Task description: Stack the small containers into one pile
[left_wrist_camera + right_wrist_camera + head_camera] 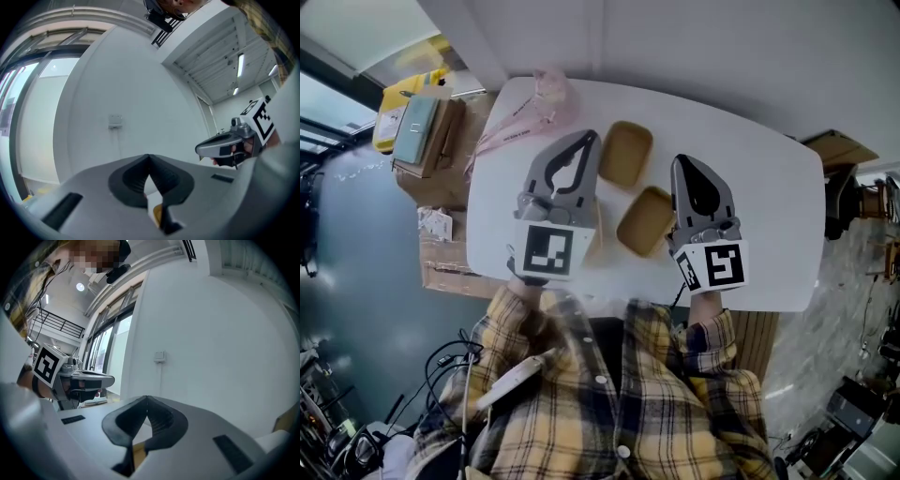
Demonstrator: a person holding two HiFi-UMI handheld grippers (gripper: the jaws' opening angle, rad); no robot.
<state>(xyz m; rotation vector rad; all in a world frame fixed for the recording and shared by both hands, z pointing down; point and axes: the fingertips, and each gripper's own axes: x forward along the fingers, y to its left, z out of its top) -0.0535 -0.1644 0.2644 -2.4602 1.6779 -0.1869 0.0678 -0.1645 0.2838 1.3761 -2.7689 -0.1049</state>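
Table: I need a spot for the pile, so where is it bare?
Bare: the table's right end, beyond the right gripper, and the far edge right of the far container. Crowded: the middle, around the near container and left gripper, and the far left corner under the bag.

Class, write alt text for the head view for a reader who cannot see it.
A shut left gripper and shut right gripper hang over a white table; two brown containers lie unstacked between them. A pink bag lies at the table's far left.
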